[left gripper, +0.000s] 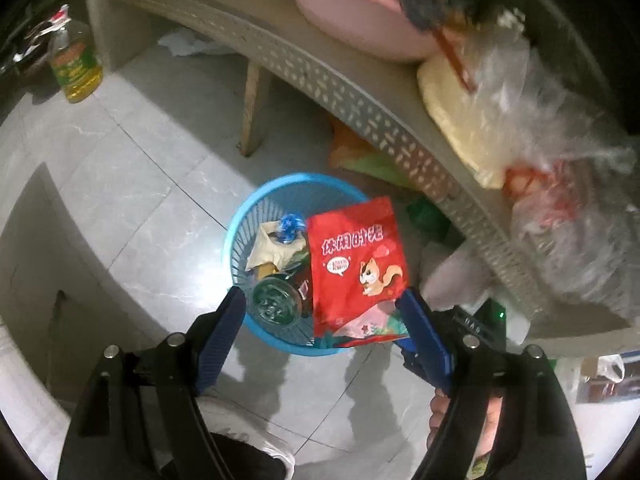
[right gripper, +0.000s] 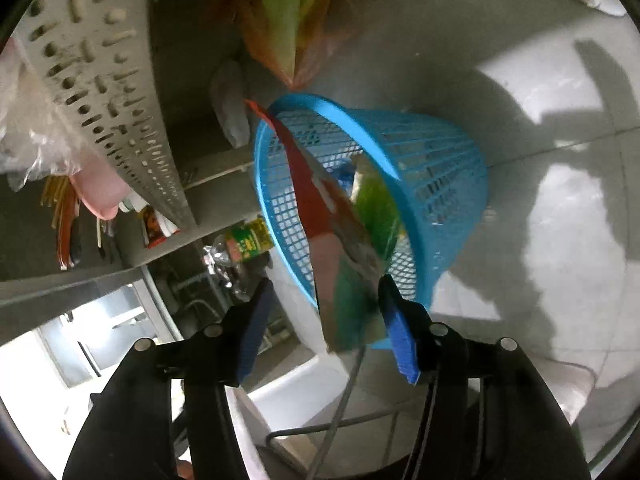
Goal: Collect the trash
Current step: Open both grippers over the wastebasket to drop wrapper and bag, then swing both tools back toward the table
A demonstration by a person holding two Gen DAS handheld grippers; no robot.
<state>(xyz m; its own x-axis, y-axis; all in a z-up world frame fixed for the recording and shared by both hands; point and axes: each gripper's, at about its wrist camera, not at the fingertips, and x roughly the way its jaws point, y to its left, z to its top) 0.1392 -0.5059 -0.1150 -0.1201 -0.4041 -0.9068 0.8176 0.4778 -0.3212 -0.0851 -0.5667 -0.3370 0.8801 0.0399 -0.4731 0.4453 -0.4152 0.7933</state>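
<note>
A red snack bag [left gripper: 356, 268] with a squirrel print hangs over the blue mesh basket [left gripper: 256, 208] on the floor. The basket holds crumpled wrappers [left gripper: 272, 248] and a glass bottle [left gripper: 276, 300]. My left gripper [left gripper: 320, 304] is open above the basket, its blue fingers either side of it. In the right wrist view the bag [right gripper: 344, 240] shows edge-on, against the right finger [right gripper: 394, 312] of my right gripper [right gripper: 324, 300], whose jaws stand wide apart. The basket [right gripper: 440, 184] lies just beyond the bag.
A beige perforated table [left gripper: 360, 96] stands over the basket with a pink basin [left gripper: 352, 12] and clear plastic bags [left gripper: 560, 160] on it. An oil bottle [left gripper: 76, 64] stands on the tiled floor at far left. An orange-green bag [right gripper: 296, 32] lies behind the basket.
</note>
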